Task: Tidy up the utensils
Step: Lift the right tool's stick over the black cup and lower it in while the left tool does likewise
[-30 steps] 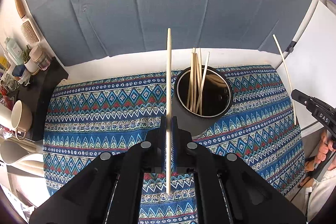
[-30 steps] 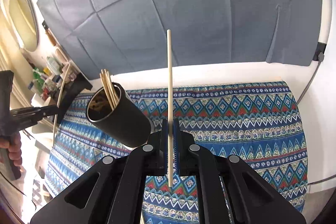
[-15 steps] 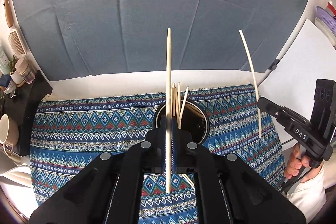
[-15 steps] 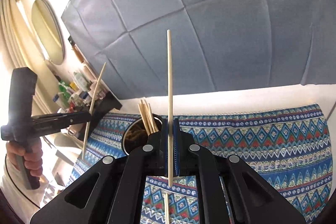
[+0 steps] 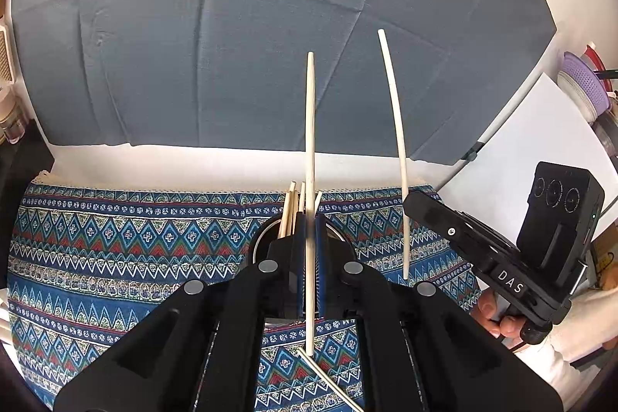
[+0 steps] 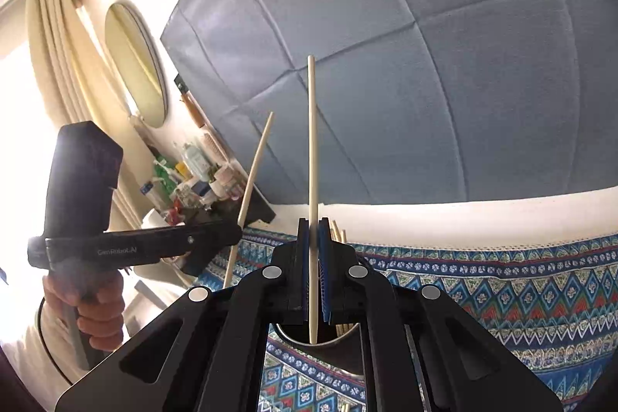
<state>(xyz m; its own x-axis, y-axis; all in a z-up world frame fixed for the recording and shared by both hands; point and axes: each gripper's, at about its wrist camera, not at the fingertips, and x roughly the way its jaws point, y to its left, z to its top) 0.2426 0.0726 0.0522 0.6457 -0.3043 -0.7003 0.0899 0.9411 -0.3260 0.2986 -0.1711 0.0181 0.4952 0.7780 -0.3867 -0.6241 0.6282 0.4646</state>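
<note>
Chopstick stands upright, pinched in the left gripper's closed jaws, just over the dark cup on the patterned cloth; its tip could snag the sticks already inside. In the right wrist view, the right gripper clamps a second chopstick above the same cup; both arriving together risks a collision.

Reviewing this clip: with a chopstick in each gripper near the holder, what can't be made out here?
- Holder: in both wrist views the gripper bodies cover most of it.
- Stored chopsticks: only tips show; exact count unclear.
- Loose chopstick on the cloth: left view, its far end hidden under the left gripper.
- Shelf bottles: right view, too small to identify.
</note>
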